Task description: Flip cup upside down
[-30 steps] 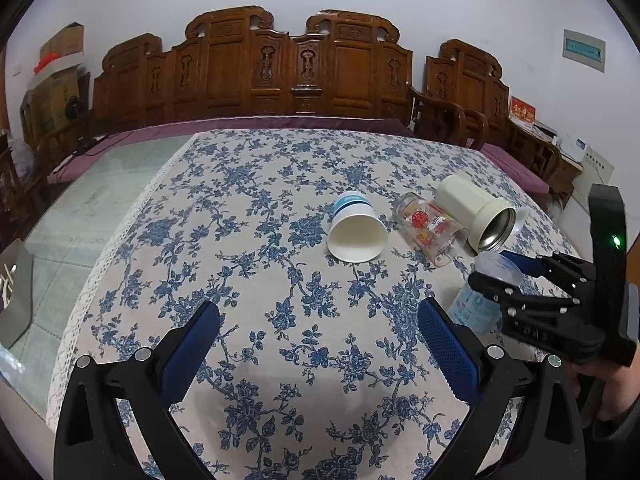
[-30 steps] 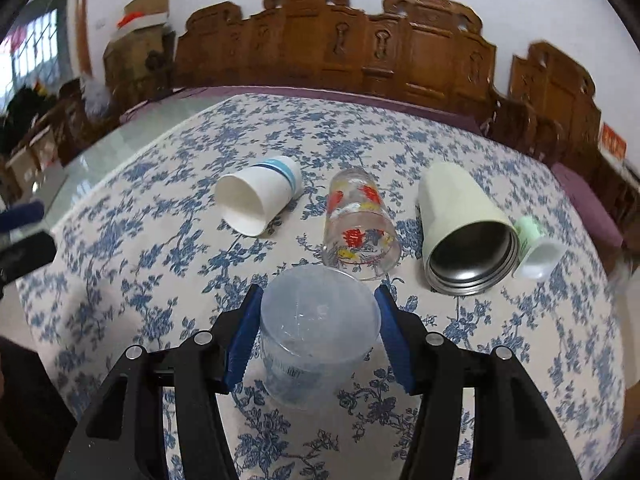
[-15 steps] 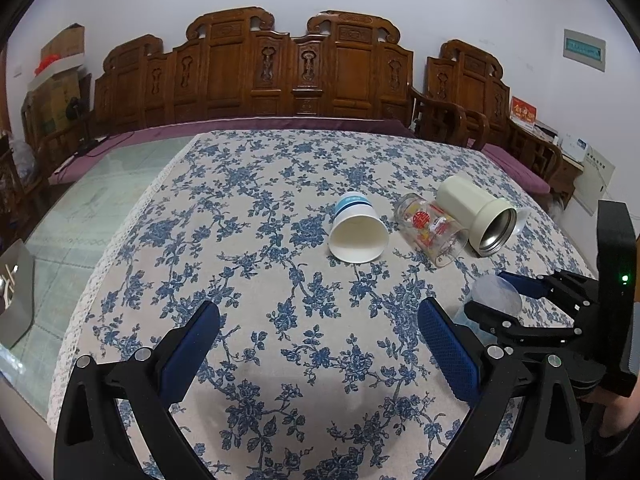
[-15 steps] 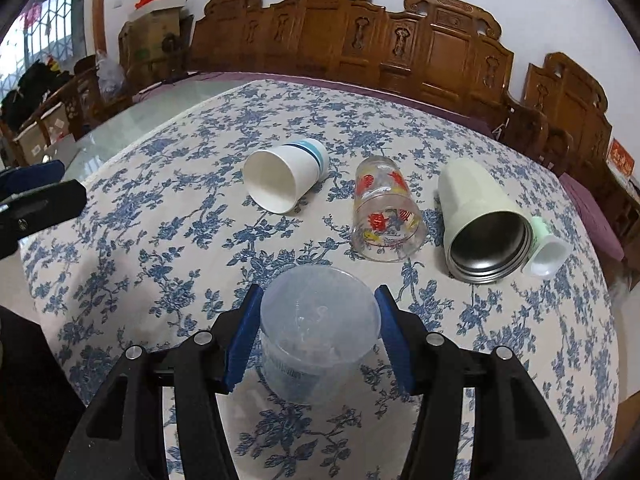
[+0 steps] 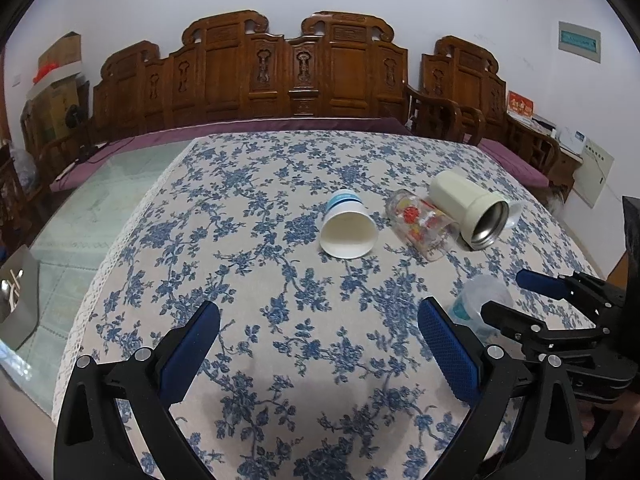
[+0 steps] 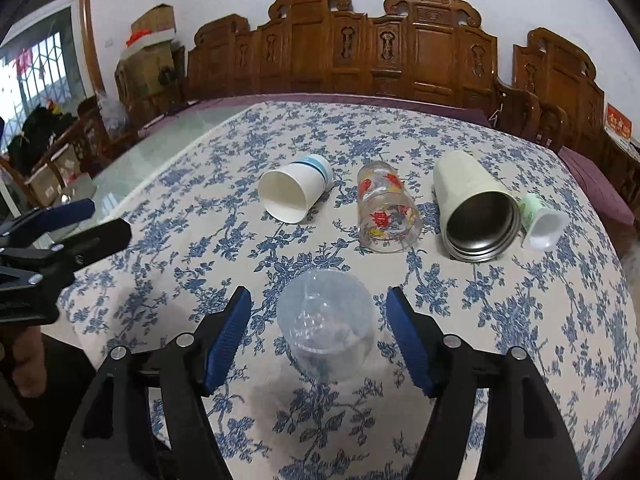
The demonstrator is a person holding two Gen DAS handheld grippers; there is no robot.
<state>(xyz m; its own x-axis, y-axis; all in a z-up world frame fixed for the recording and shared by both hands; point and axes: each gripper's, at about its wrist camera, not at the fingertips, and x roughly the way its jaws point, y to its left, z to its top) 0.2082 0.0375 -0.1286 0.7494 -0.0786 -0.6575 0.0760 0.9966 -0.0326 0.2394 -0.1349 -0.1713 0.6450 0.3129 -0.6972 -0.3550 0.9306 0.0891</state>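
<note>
between the spread fingers of the right gripper (image 6: 318, 334), sitting released: clear cup (image 6: 326, 322), label unreadable; left gripper (image 5: 320, 352) hovering, parted.

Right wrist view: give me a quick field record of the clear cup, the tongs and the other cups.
clear plastic cup: on the tablecloth, between the right tongs, not gripped
right tongs: open
left tongs: open, nothing held
paper cup: on its side
printed glass: on its side
steel-lined tumbler: on its side
small green cup: on its side, beside the tumbler
</note>
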